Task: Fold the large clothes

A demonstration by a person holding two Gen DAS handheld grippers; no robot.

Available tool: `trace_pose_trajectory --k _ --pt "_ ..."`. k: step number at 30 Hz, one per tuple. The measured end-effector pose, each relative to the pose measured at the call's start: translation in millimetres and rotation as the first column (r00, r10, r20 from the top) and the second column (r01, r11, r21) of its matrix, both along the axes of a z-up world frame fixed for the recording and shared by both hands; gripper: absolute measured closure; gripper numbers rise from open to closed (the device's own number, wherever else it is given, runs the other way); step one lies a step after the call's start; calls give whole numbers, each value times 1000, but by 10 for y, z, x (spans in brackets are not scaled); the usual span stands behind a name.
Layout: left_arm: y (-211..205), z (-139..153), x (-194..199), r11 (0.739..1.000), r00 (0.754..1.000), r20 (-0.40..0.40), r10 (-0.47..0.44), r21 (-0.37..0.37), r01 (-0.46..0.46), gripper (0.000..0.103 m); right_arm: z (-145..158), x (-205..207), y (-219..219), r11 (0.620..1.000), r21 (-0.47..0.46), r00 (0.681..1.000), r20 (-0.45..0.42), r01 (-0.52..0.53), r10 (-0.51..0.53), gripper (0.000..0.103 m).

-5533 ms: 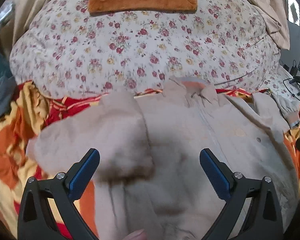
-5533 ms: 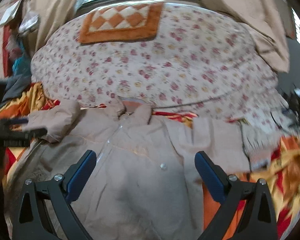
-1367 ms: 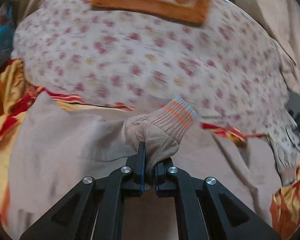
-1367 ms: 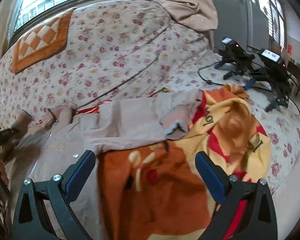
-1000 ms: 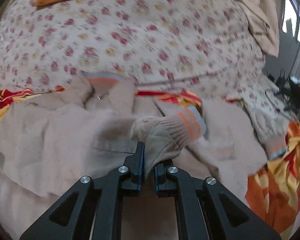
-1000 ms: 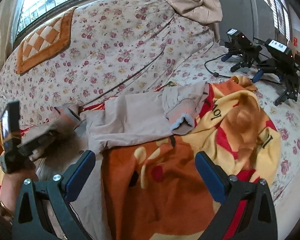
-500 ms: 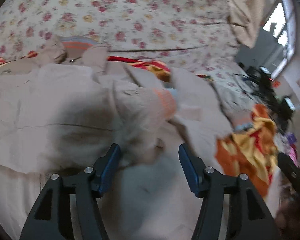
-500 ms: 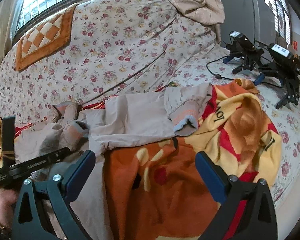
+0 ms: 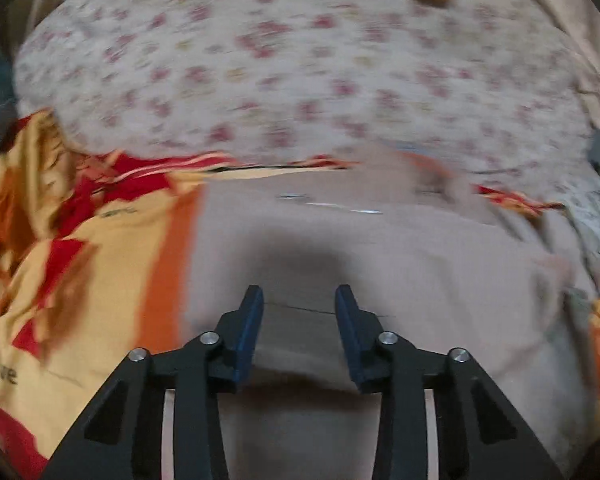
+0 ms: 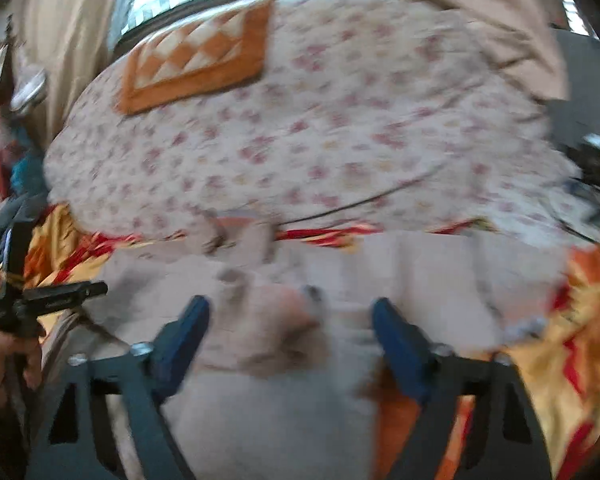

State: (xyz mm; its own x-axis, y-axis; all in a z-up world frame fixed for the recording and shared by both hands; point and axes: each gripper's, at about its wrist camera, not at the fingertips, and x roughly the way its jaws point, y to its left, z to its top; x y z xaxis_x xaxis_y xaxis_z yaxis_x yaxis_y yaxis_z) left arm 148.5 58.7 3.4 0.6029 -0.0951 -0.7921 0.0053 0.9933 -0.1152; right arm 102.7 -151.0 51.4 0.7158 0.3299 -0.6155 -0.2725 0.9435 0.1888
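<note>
A large beige jacket (image 9: 380, 256) lies spread on an orange, red and yellow blanket (image 9: 80, 264) on the bed. My left gripper (image 9: 299, 300) is open and empty, low over the jacket's left body. In the right wrist view the jacket (image 10: 340, 280) has its left sleeve folded across the chest, its cuff (image 10: 296, 312) lying between my open fingers. My right gripper (image 10: 290, 316) is open and empty above it. The left gripper (image 10: 48, 296) shows at the left edge, held by a hand. Both views are blurred.
A floral bedspread (image 10: 320, 140) rises behind the jacket, with an orange checked cushion (image 10: 196, 60) on top. The jacket's right sleeve (image 10: 500, 280) lies out to the right on the blanket (image 10: 572, 344). Dark equipment (image 10: 596, 160) sits at the far right.
My left gripper let go of the sleeve cuff, leaving it folded across the chest, opened and swung back left. My right gripper swung left from the blanket toward the jacket's middle.
</note>
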Motion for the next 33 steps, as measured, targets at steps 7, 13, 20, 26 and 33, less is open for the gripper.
trace_pose_trajectory --k 7,13,20,26,33 --pt "252 -338 20 994 994 -71 84 -69 -89 83 -624 737 987 996 -90 977 -212 8 -27 65" --pt "178 -397 61 994 991 -84 100 -39 -104 78 -871 826 1021 997 -79 970 -241 8 -27 60" --pt "81 -428 97 996 994 -91 55 -65 -61 49 -830 858 1185 995 -99 968 -252 -4 -21 51" --pt "101 -348 42 994 997 -56 62 -87 -66 49 -259 576 342 974 63 974 -86 216 -211 41" --pt "142 -219 -58 987 997 -27 68 -144 -71 49 -80 43 -1230 870 34 871 -1 491 -491 26"
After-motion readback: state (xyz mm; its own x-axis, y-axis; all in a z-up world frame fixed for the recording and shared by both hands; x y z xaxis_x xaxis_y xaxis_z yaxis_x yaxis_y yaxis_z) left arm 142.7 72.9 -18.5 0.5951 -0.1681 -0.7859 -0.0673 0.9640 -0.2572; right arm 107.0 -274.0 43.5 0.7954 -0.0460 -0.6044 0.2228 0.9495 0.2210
